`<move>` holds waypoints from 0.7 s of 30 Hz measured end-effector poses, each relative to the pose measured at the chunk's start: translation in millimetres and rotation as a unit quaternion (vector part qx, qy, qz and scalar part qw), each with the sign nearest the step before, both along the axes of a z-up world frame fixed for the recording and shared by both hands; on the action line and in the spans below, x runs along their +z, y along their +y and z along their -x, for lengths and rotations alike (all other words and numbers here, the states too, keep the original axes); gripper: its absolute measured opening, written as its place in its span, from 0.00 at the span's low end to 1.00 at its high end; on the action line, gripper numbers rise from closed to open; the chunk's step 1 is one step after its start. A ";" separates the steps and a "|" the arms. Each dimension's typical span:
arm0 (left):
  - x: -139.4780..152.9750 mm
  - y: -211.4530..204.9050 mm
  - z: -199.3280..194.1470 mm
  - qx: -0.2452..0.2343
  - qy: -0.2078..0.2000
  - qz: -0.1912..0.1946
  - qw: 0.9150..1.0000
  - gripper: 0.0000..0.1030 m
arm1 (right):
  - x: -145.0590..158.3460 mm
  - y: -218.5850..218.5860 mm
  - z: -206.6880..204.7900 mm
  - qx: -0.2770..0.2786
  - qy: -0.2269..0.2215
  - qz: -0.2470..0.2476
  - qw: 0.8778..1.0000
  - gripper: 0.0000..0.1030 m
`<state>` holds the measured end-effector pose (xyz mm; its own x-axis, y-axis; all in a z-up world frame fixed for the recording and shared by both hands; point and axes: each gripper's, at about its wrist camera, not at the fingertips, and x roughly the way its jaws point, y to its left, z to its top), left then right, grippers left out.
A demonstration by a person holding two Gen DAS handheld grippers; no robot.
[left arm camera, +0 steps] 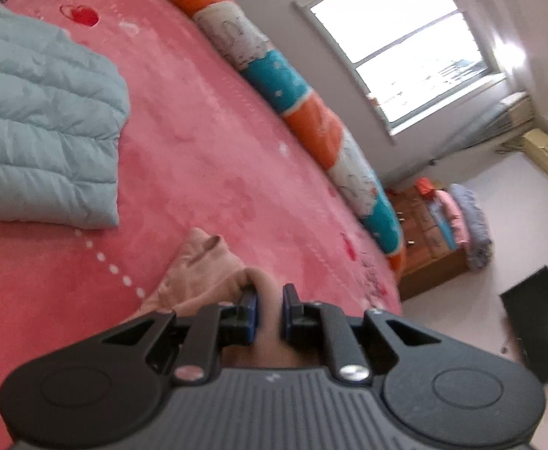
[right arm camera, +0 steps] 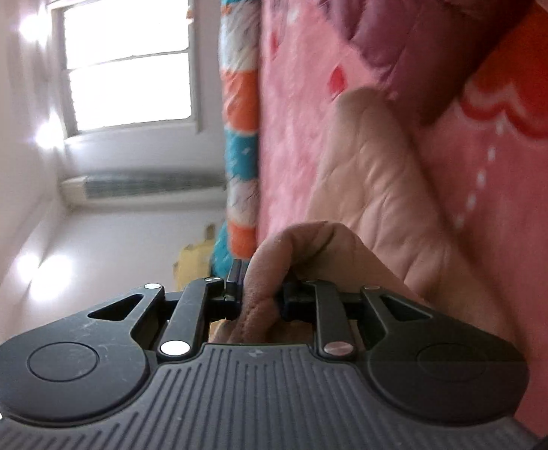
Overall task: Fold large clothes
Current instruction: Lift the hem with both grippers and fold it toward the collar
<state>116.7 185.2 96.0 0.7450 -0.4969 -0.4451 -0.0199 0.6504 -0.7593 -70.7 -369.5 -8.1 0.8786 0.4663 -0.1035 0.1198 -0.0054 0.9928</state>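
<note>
Both claws, left (left arm camera: pixel 269 313) and right (right arm camera: pixel 261 292), clenched on peach jacket (right arm camera: pixel 371 187) beside blue jacket (left arm camera: pixel 41 120); it's soft, puffy, slippery, so you pinch seams.

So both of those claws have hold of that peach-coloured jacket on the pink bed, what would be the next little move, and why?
Probably carry the pinched edge across and lay it over the rest of the garment. The left gripper and the right gripper are each shut on a bunch of the peach jacket, whose body lies loose on the pink blanket, so a fold looks under way.
</note>
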 end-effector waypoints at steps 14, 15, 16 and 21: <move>2.9 15.2 -1.7 0.037 -0.057 -0.040 0.997 0.70 | -25.5 -27.8 -35.8 -0.031 -0.040 0.011 0.999 0.99; 6.1 19.8 2.4 0.041 -0.063 -0.043 0.996 0.70 | -22.1 -28.4 -33.6 -0.031 -0.042 0.019 0.998 0.99; 8.7 24.5 8.3 0.044 -0.067 -0.048 0.996 0.71 | -19.0 -30.4 -32.3 -0.031 -0.042 0.028 0.998 1.00; -4.6 28.7 47.6 0.025 -0.060 -0.102 0.993 0.75 | 7.3 -34.2 -20.6 -0.037 -0.060 0.102 0.992 1.00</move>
